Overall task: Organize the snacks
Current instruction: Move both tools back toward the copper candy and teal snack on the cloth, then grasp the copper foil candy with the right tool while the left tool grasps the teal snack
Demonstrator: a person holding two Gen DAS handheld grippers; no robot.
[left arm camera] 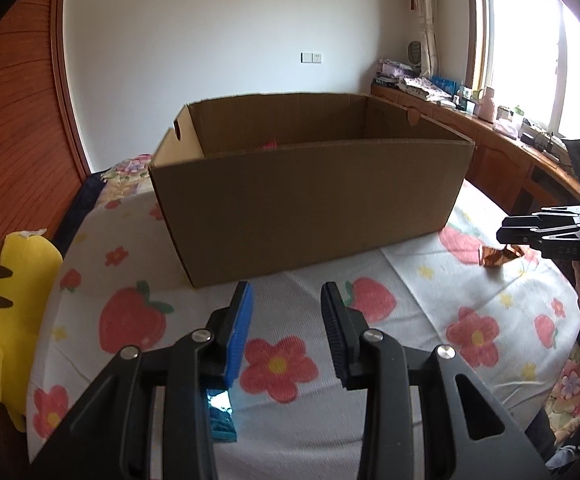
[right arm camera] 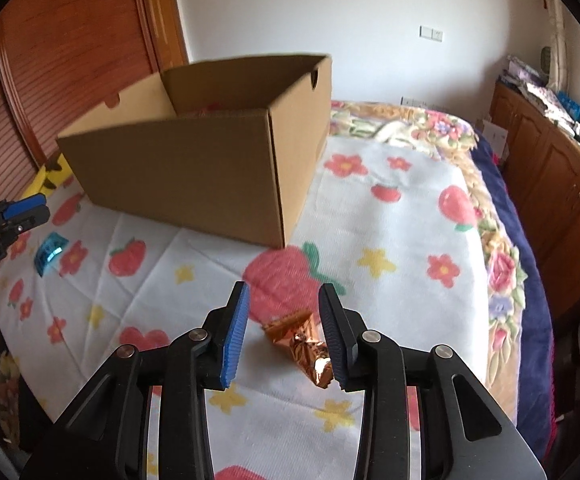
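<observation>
While both grippers hang over the flowered bedspread (right arm camera: 390, 216), each has a wrapped snack close by.

Between the parted jaws of the right gripper (right arm camera: 283, 334) lies a copper-foil snack (right arm camera: 300, 342), nearer the black pad; whether that pad touches it I cannot tell. Jaws of the left gripper (left arm camera: 287, 334) stand apart with nothing between, and a blue-foil snack (left arm camera: 221, 414) lies under its blue-padded finger. Behind both stands the open cardboard box (left arm camera: 306, 204).
</observation>
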